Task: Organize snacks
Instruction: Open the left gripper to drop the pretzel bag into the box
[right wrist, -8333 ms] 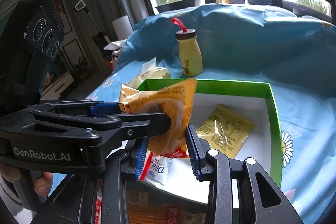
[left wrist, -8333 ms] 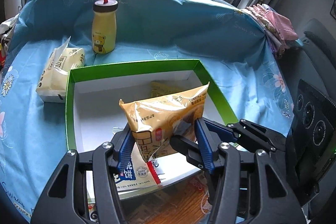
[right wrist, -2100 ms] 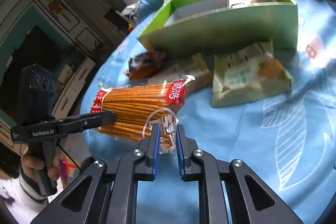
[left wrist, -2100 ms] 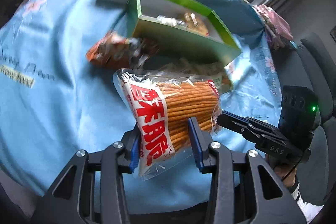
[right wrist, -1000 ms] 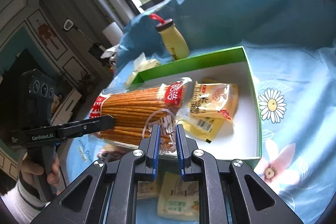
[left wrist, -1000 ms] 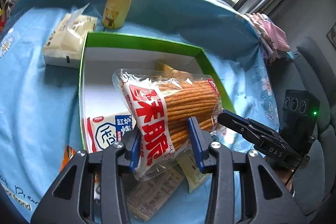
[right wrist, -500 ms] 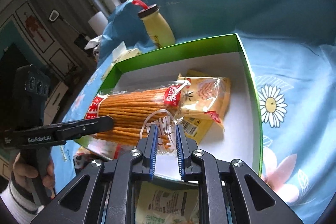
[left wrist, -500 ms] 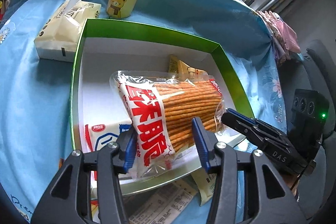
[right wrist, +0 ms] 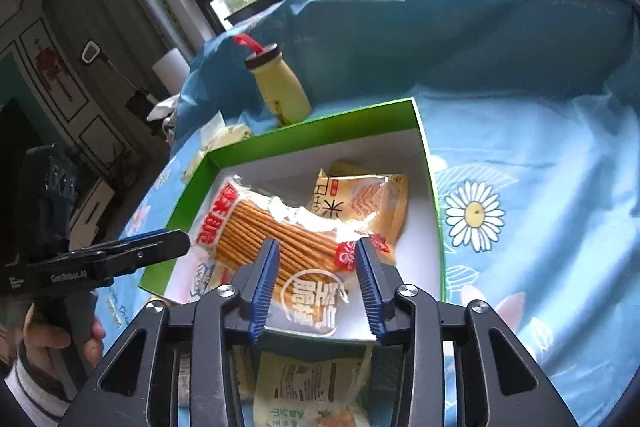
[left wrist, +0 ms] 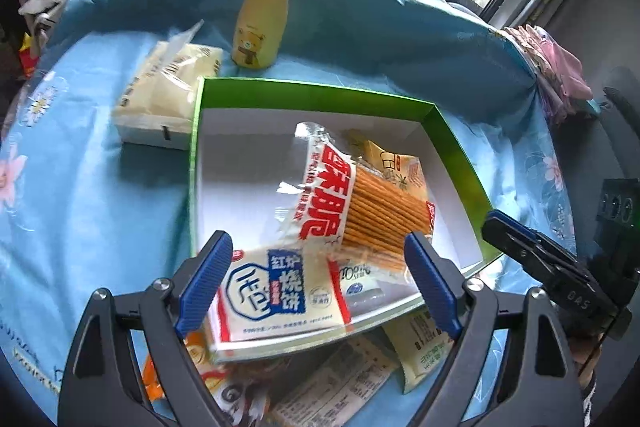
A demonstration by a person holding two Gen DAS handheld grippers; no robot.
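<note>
Through the left wrist camera we see our left gripper (left wrist: 316, 279) spread wide and holding nothing, poised above the near edge of the green box (left wrist: 316, 91); the bag of biscuit sticks (left wrist: 360, 207) lies inside the box, overlapping the blue-and-white biscuit pack (left wrist: 276, 301) at the box's near wall. Through the right wrist camera our right gripper (right wrist: 316, 287) is likewise apart, straddling the bag's near end without clamping it. We judge the sticks placed; next we must fetch the green-printed packet (right wrist: 308, 391) lying outside, just before the box.
</note>
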